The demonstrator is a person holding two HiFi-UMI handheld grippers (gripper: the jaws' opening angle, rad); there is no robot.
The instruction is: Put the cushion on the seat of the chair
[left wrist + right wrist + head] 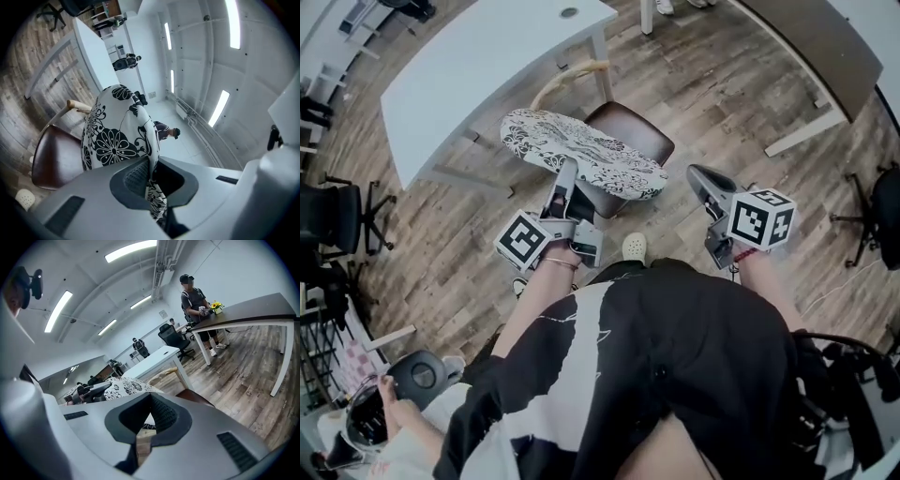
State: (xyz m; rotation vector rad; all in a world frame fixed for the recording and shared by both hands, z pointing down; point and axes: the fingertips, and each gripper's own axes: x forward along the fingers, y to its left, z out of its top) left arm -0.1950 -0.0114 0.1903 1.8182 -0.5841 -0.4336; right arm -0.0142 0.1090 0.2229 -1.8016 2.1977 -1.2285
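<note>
Left gripper [150,168] is clamped on the near hem of the cushion [112,140], and the patterned fabric runs out ahead of the jaws and stays fairly flat over the brown chair seat [56,159] below and beyond. Right gripper [149,414] looks closed with nothing in it, off to the side and apart from the cushion. Probably light and soft, with padding firm enough not to droop, so an edge pinch suffices; a second grip on the far-side rim would steady it.
</note>
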